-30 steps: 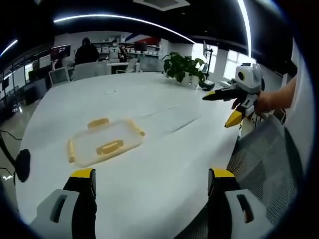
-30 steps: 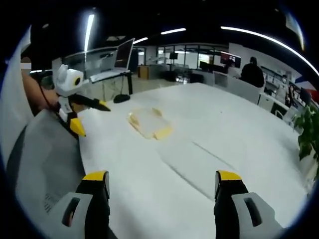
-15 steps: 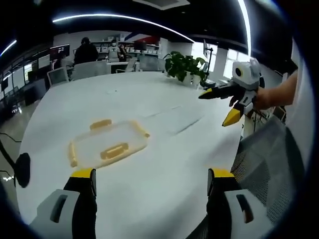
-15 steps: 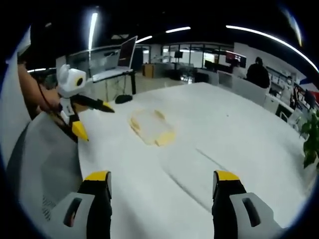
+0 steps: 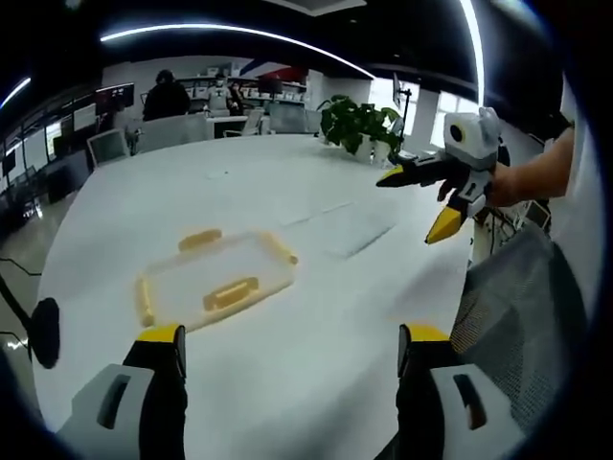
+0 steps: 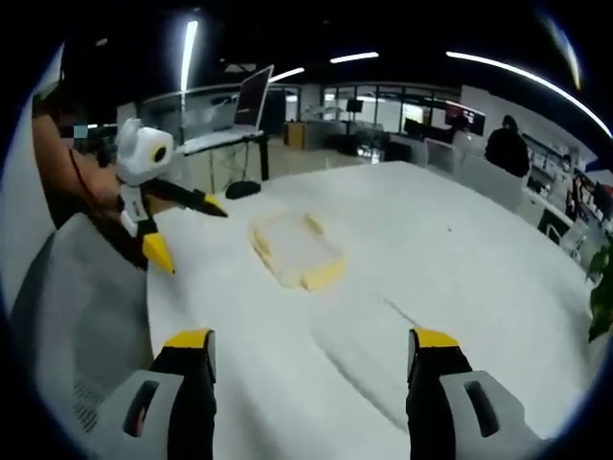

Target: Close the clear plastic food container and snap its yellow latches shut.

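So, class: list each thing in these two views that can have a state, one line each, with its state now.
clear plastic food container: lies flat on the white table, touched by neither gripper; lid seating too blurred to judge.
yellow latches: whether snapped shut cannot be told.
left gripper: open, held in the air above the table edge.
right gripper: open, held in the air, apart from the container.

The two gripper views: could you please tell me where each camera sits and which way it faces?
Left gripper view: rides on the left claw, faces across the white table at the clear container; the right claw and a forearm enter at right.
Right gripper view: rides on the right claw, faces the same container; the left claw enters at left.
Shared: table, container, both claws open.
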